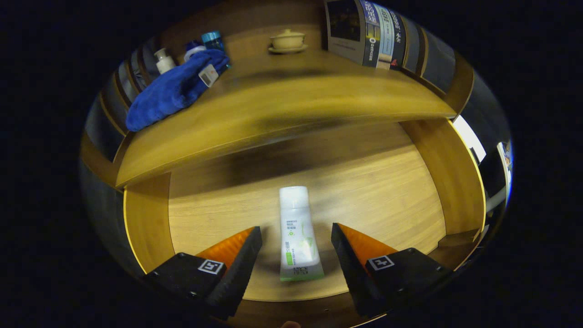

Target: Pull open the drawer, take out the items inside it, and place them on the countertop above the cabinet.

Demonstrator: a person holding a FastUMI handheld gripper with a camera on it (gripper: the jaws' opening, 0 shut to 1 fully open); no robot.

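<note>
The wooden drawer (387,182) is pulled open below me. A white tube with green print (298,234) lies flat on its floor, cap end pointing away from me. My gripper (297,234) hovers over it, open, with the tube lying in the gap between the two fingers (248,255); neither finger touches it. Above the drawer runs the wooden countertop (291,105). On its left side lies a blue cloth (175,89) with a small white tag.
Behind the cloth on the countertop stand a white pump bottle (164,60) and a blue-capped bottle (212,40). A beige lidded bowl (287,41) sits at the back middle, and books or boxes (378,36) stand at the back right. The drawer's side walls (455,177) flank the tube.
</note>
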